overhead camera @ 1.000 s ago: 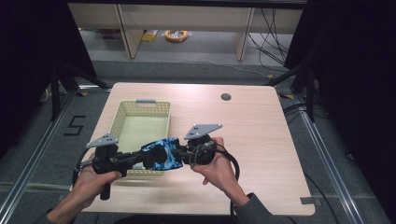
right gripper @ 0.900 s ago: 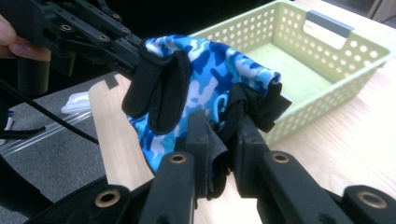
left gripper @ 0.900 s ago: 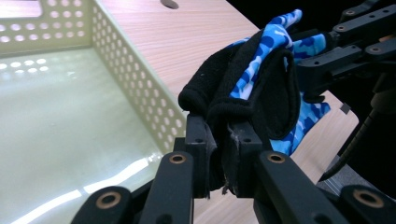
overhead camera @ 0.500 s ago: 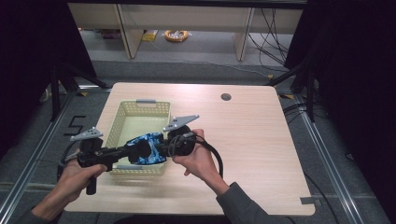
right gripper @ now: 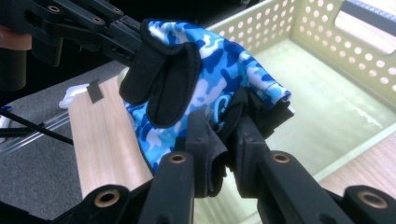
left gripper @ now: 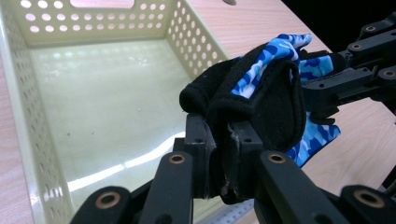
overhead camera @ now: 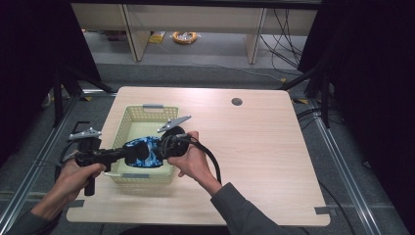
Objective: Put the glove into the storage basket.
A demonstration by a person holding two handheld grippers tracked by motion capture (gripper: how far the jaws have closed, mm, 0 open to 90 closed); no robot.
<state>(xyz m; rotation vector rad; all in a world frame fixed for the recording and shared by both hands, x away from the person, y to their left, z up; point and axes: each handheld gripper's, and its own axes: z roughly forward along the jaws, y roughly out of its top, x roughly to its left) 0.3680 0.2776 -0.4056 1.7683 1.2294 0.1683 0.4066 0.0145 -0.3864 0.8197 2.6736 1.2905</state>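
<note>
I'm holding a glove between my two claws, and it's hanging over the near end of the pale yellow-green basket sitting on the left part of the bench. The glove is a blue, light-blue and white camo pattern on one side with black fabric on the other (there's a black tab folded over at the cuff end, looks like a wrist strap). It's bunched up a bit, not lying flat.

My left claw is pinching down tight on the black cuff edge, jaws nearly together with just fabric between them. My right claw is doing the same on the other end, clamping the black-and-blue edge where the fabric is folding over.

From the high view, the glove's long axis is running roughly left to right across the bench, stretching between the left claw and the right claw, cuff end toward my left hand. It's up off the basket floor, carried by the claws alone, with my right hand just past the basket's right wall.
</note>
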